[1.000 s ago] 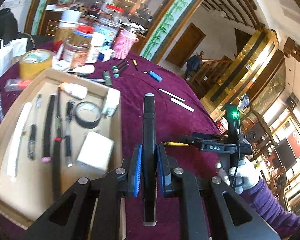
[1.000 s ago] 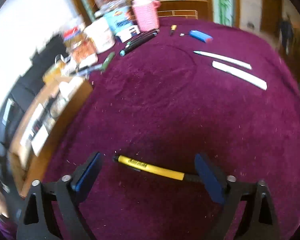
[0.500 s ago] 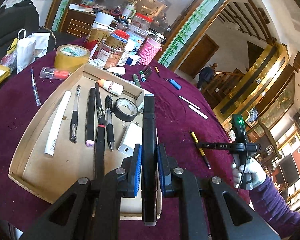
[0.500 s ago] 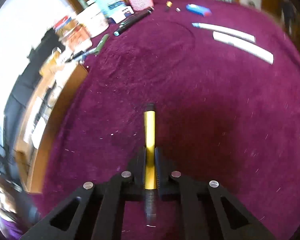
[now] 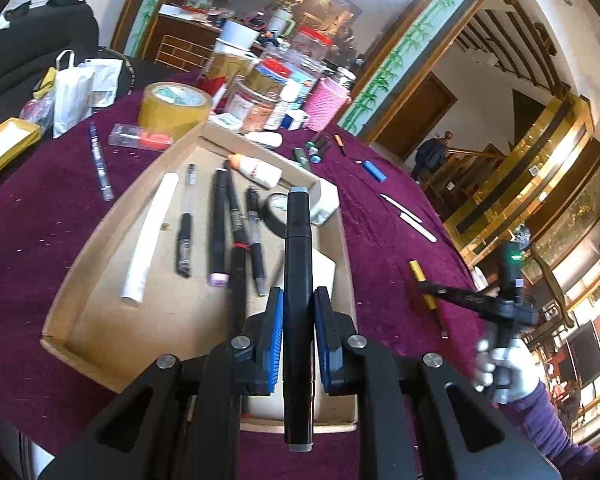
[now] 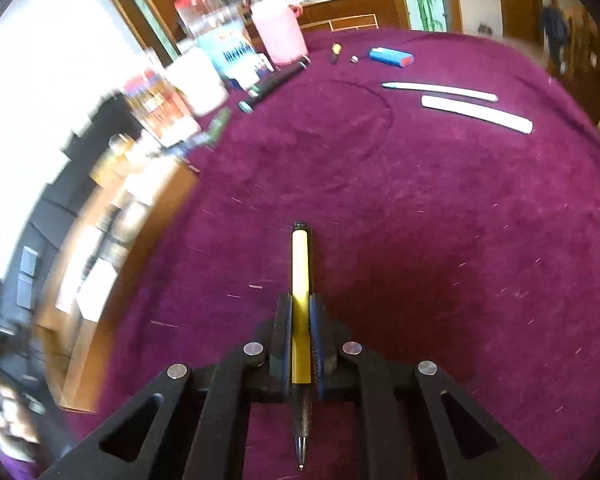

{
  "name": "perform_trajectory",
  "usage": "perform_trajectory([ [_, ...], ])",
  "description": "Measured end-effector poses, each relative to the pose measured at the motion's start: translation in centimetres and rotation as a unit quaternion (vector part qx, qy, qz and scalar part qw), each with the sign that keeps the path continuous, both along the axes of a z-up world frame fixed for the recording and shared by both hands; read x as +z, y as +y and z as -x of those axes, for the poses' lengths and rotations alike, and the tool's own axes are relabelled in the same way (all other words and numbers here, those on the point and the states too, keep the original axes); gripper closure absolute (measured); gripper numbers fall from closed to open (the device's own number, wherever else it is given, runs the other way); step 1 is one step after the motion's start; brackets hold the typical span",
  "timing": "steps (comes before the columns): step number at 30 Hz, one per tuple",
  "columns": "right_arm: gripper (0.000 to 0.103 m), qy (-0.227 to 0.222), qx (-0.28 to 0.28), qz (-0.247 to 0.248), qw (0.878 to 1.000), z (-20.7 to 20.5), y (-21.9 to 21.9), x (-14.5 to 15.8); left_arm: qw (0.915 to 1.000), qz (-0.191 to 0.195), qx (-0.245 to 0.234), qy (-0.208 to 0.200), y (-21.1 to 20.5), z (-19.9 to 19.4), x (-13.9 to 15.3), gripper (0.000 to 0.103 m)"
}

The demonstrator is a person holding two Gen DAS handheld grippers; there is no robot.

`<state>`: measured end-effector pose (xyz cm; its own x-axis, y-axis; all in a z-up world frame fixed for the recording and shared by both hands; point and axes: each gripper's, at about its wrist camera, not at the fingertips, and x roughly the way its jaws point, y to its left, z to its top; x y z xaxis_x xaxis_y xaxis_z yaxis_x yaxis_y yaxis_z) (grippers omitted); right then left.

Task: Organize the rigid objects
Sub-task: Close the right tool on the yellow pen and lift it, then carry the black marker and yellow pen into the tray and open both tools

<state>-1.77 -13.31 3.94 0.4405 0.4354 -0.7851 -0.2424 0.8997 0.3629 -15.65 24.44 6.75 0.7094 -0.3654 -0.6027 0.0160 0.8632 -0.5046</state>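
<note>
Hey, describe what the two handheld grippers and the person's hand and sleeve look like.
Both the left gripper and the right gripper have black angular linkage frames, silver round pivot bolts and blue ribbed finger pads. The right hand wears a white glove with a purple sleeve. A green indicator light glows on the handle.

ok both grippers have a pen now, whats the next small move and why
Probably lower the left gripper and open it. It is shut on the black marker, which hangs over the cardboard tray, right of the pens already lined up there. The right gripper, shut on the yellow pen, is off to the tray's right, over the purple cloth, so it would likely follow.
</note>
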Motion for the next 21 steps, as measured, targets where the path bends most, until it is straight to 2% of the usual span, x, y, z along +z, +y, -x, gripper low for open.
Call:
perform_trajectory([
  [4,0.094,-0.005,0.027,-0.078,0.997,0.9,1.8,2.3,0.9997,0.005,0.017,0.017,1.3,-0.1,-1.1,0.089],
  [9,0.093,-0.001,0.087,-0.124,0.988,2.6,6.2,4.4,0.9988,0.006,0.032,0.036,2.0,-0.7,-2.0,0.089],
  [14,0.093,0.029,0.147,-0.152,0.977,3.6,12.8,4.5,0.9974,-0.004,0.042,0.058,2.5,-1.9,-2.8,0.089],
  [18,0.093,0.047,0.175,-0.145,0.973,4.3,17.8,3.5,0.9957,-0.007,0.048,0.078,2.8,-3.0,-3.8,0.089],
  [21,0.093,0.058,0.179,-0.136,0.973,4.5,20.6,2.3,0.9950,-0.023,0.055,0.081,2.6,-3.4,-4.0,0.089],
])
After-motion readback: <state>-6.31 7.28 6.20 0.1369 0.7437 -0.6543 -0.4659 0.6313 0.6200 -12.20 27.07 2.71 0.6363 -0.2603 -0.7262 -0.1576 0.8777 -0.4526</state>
